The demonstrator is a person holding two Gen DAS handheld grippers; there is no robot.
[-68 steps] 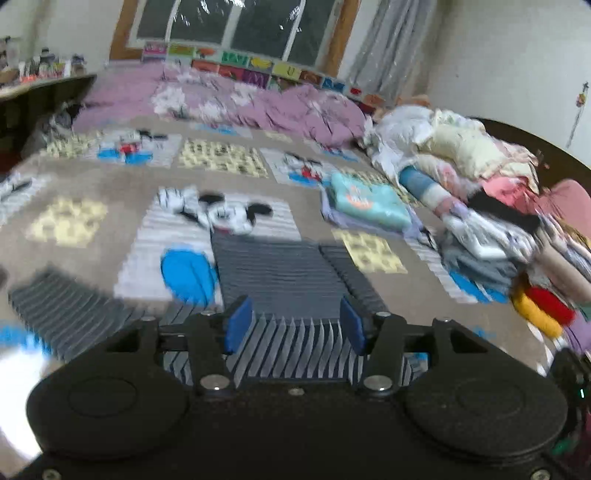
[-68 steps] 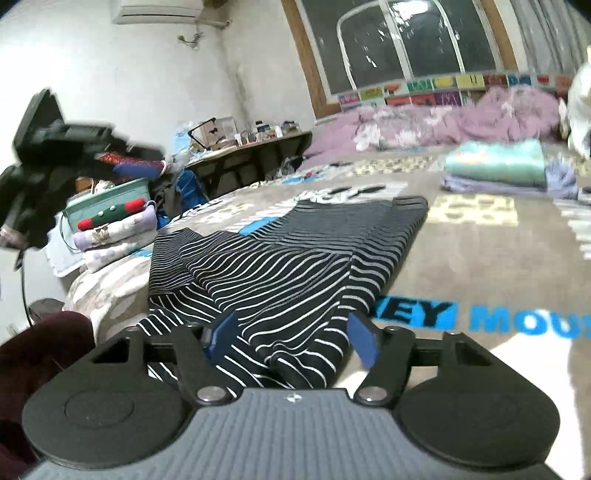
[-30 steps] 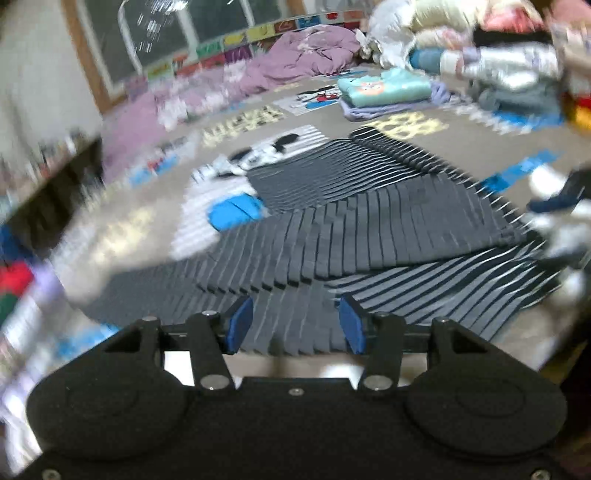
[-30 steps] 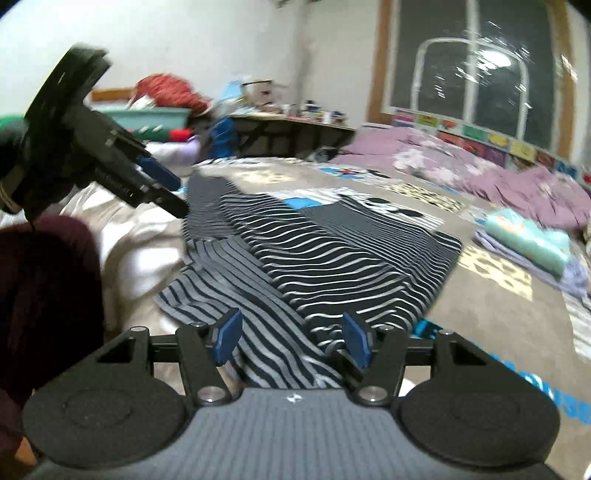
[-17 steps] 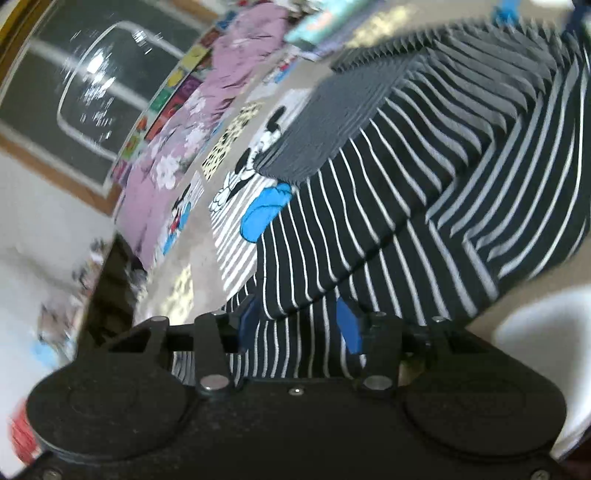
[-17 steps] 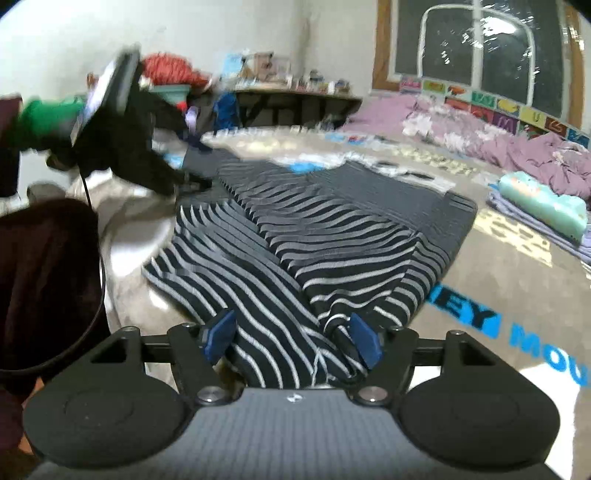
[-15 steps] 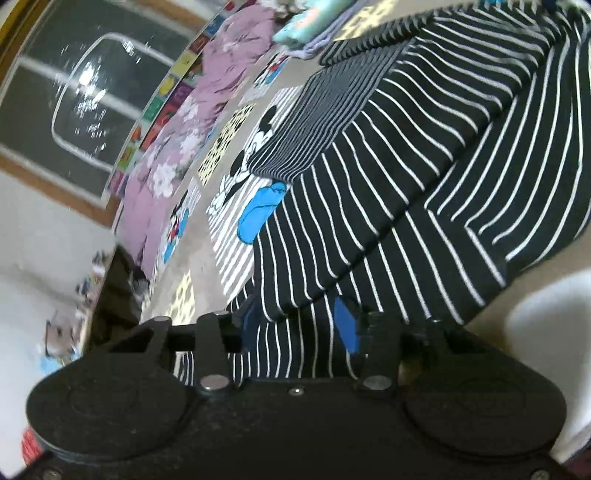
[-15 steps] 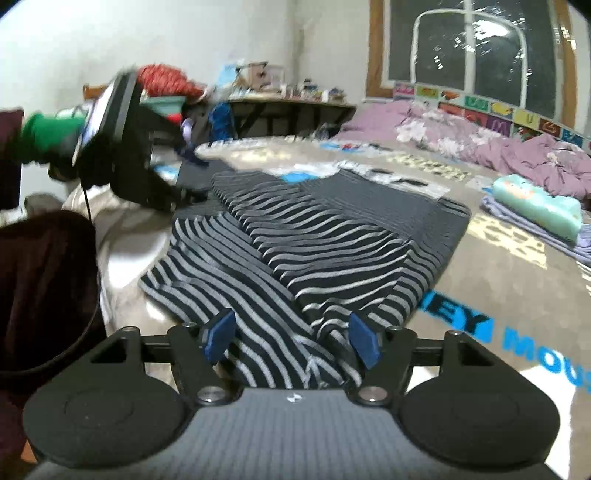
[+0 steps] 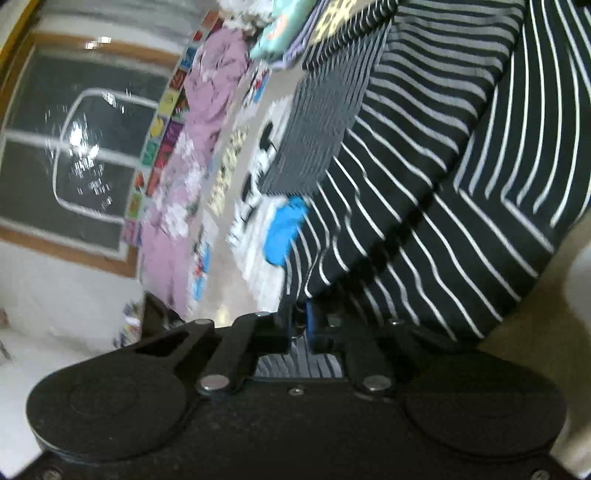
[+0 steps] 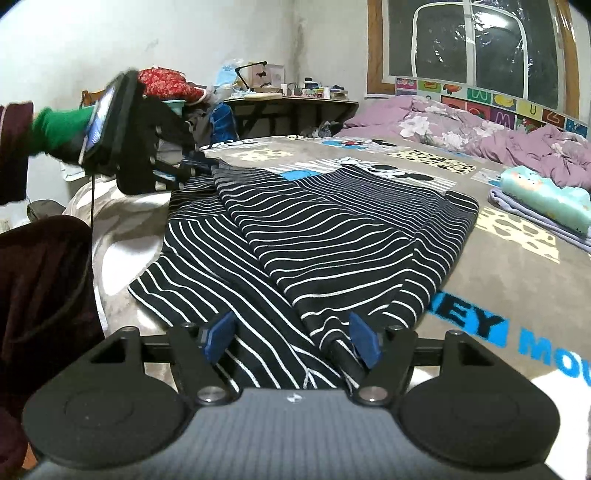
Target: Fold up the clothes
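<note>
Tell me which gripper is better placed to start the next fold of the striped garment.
Left gripper: it looks shut on the striped garment's edge. The right gripper is open, gripping nothing.

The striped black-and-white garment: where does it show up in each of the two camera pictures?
Left wrist view: the striped garment fills the right half, its edge running down between the shut fingers.
Right wrist view: the striped garment lies spread across the middle.
Shared landmark: the folded teal cloth.

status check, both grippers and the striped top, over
Left gripper shut on striped top edge. Right gripper open, low over near hem. Top flat on blanket, path clear.
</note>
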